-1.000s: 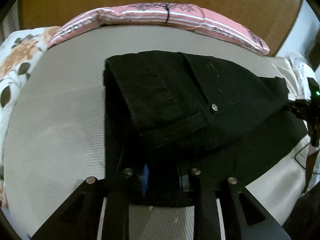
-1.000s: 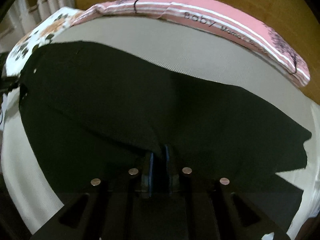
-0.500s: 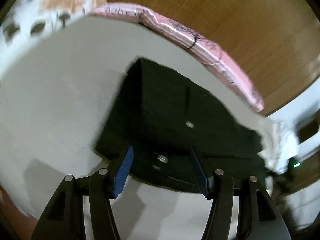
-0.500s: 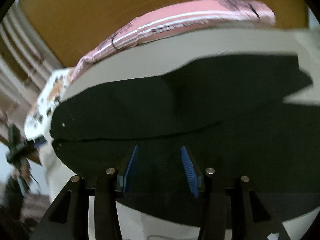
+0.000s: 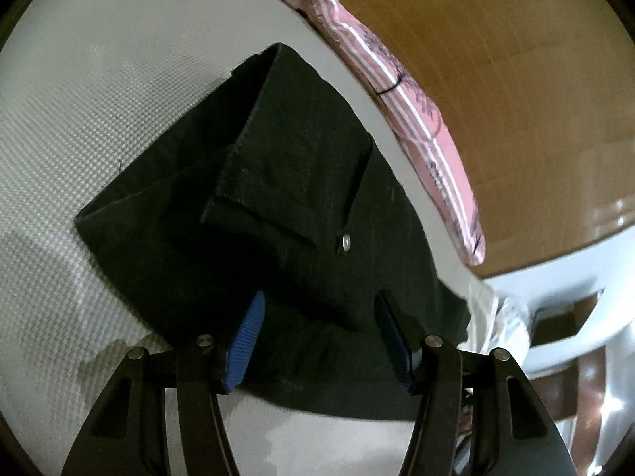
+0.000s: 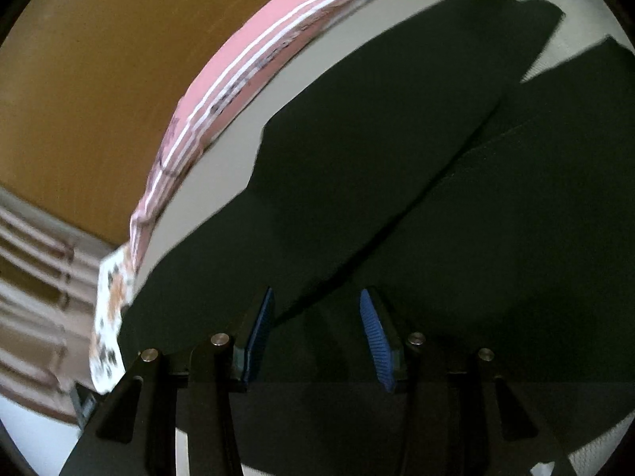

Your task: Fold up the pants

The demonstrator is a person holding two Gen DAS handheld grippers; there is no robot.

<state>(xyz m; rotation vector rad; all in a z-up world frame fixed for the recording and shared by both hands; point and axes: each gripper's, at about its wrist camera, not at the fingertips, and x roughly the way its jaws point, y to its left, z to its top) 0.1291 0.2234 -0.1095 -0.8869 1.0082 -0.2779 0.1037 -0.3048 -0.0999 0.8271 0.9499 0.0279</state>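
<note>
While black pants (image 5: 301,206) lie folded on the grey bed (image 5: 79,127), long axis running alongside the pink pillow (image 5: 416,111), waistband end near left tool (image 5: 317,341), legs stretching away beyond right tool (image 6: 317,333), both tools parted, jaws just opened, gripping nothing

Two black tools, left tool (image 5: 319,333) and right tool (image 6: 317,329), with ribbed blue pads and silver screw heads.
</note>
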